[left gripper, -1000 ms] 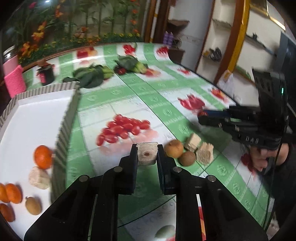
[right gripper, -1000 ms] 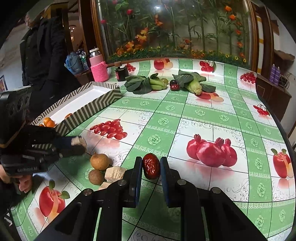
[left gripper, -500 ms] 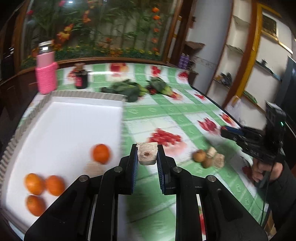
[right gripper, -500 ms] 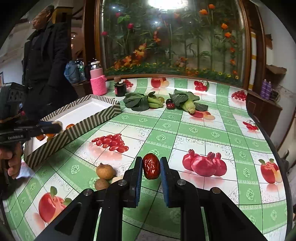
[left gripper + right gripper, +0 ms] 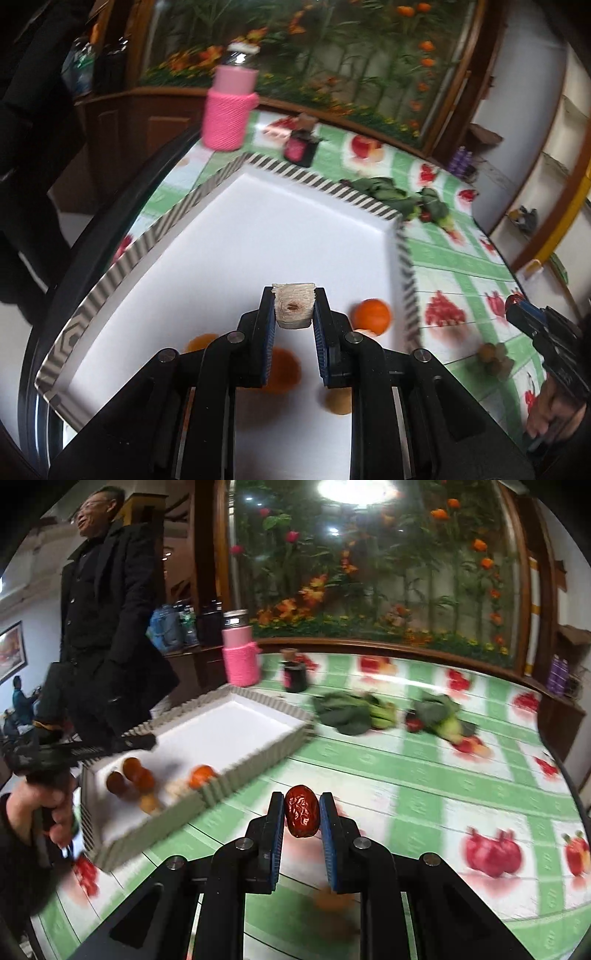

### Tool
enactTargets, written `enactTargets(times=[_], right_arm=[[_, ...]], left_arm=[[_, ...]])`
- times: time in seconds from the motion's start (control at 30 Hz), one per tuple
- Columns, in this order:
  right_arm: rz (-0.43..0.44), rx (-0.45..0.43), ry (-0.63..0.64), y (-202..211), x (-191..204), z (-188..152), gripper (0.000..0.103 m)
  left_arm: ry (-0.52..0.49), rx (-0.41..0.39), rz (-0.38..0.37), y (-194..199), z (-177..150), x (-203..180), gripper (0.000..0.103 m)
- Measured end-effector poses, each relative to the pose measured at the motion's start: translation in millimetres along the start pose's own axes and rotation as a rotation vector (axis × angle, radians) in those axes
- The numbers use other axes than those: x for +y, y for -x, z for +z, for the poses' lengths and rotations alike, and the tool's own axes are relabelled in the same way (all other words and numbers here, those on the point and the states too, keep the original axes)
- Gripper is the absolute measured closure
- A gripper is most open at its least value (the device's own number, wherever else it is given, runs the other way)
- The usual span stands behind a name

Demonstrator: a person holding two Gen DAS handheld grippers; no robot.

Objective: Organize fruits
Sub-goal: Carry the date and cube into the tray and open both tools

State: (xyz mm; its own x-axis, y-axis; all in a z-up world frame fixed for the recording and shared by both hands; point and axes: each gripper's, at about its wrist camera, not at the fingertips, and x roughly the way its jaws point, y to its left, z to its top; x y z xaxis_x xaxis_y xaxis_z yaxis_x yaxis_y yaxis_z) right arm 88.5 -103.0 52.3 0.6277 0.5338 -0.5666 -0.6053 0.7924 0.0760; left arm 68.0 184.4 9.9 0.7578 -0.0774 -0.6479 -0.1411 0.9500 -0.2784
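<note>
Left gripper (image 5: 294,309) hangs over the white tray with the striped cardboard rim (image 5: 317,180), its fingers clamped on a pale, fibrous, squarish chunk of fruit (image 5: 294,307) pinched right at the tips. Below and behind those fingers lie the small orange mandarins (image 5: 370,315), one just to the right of the right finger, others blurred underneath, plus a tan round fruit (image 5: 338,403) close under the gripper body.

Over on the other side, the right gripper (image 5: 302,816) has its fingers closed on a wrinkled dark-red jujube (image 5: 302,810), held upright between the blue pads, above the green fruit-print table (image 5: 424,786) and not yet over the tray, which sits ahead and to the left of those fingers.

Now the risks. That chunk is gripped by its lower part only, at the very fingertips; a quick tilt could let it slip out early. Released from this height, it may bounce and knock the mandarins rolling. The jujube is smooth-skinned and oval, so it could pivot or squirt out between the pads. And with both grippers heading for the same near corner of the tray, a clash looks possible, or a finger clipping the raised rim.
</note>
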Motion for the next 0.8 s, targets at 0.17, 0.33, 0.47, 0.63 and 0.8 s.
enactTargets(times=[0.17, 0.33, 0.47, 0.63, 0.8], right_arm=[[0.088, 0.012, 0.06, -32, 54, 15, 0.085], [0.128, 0.05, 0.104, -66, 95, 23, 0.085], [0.147, 0.065, 0.096, -86, 111, 29, 0.085], [0.144, 0.054, 0.074, -95, 114, 26, 0.085], [0.15, 0.081, 0.091, -99, 114, 19, 0.085]], left_arm=[[-0.013, -0.021, 0.044, 4, -2, 1, 0.085], [-0.013, -0.008, 0.072, -1, -2, 4, 0.085], [-0.019, 0.0, 0.079, -5, -1, 3, 0.085], [-0.026, 0.015, 0.096, -11, -2, 1, 0.085], [-0.033, 0.014, 0.106, -10, -3, 0, 0.085]])
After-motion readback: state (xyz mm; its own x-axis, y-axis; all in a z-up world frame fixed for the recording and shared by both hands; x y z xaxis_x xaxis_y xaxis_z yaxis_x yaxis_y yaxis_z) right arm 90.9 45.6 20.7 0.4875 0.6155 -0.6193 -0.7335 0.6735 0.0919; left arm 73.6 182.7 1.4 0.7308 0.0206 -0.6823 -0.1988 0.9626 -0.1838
